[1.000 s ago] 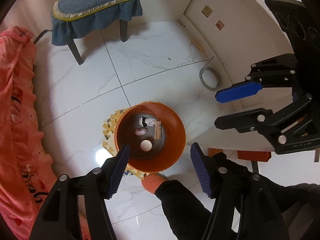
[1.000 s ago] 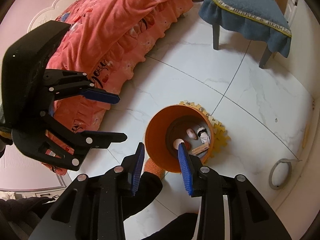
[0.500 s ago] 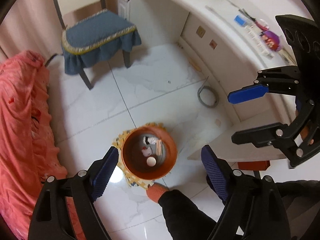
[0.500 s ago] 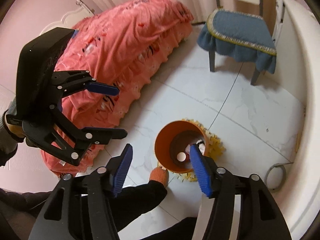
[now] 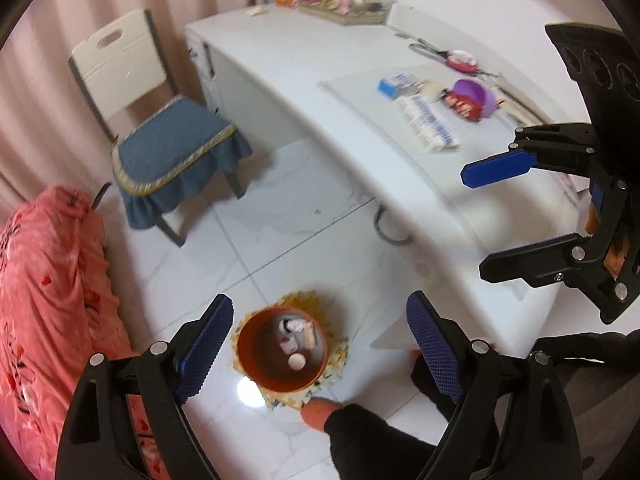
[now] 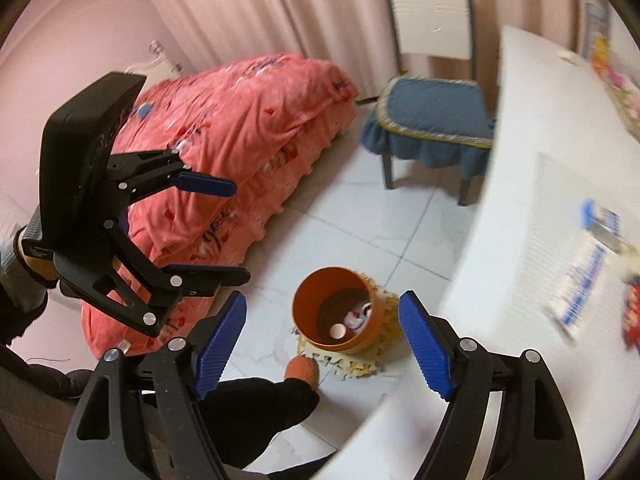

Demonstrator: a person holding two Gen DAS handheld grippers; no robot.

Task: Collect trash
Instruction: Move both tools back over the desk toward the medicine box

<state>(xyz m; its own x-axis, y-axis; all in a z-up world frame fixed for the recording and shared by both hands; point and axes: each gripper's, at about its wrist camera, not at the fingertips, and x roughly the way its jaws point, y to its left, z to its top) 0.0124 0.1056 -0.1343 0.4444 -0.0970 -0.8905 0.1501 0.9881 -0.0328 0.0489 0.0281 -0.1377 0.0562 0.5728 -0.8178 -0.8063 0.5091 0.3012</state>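
Note:
An orange trash bin (image 5: 280,354) stands on the white tiled floor on a yellow mat, with several scraps of trash in it; it also shows in the right wrist view (image 6: 334,314). My left gripper (image 5: 318,344) is open and empty, high above the bin. My right gripper (image 6: 322,338) is open and empty, also high above the bin. Each gripper shows in the other's view: the right one (image 5: 496,216) over the table edge, the left one (image 6: 222,232) in front of the bed. On the white table (image 5: 340,108) lie a blue-and-white packet (image 5: 428,122), a small blue-white box (image 5: 396,85) and a purple bowl (image 5: 474,98).
A chair with a blue cushion (image 5: 176,148) stands beyond the bin. A bed with a pink-red cover (image 6: 248,128) is to the left. A basket of small items (image 5: 346,4) sits at the table's far end. My leg and orange sock (image 5: 320,410) are near the bin.
Both grippers have risen well away from the bin and the table top has come into view. The right gripper's jaws have opened wider. The bin has not moved.

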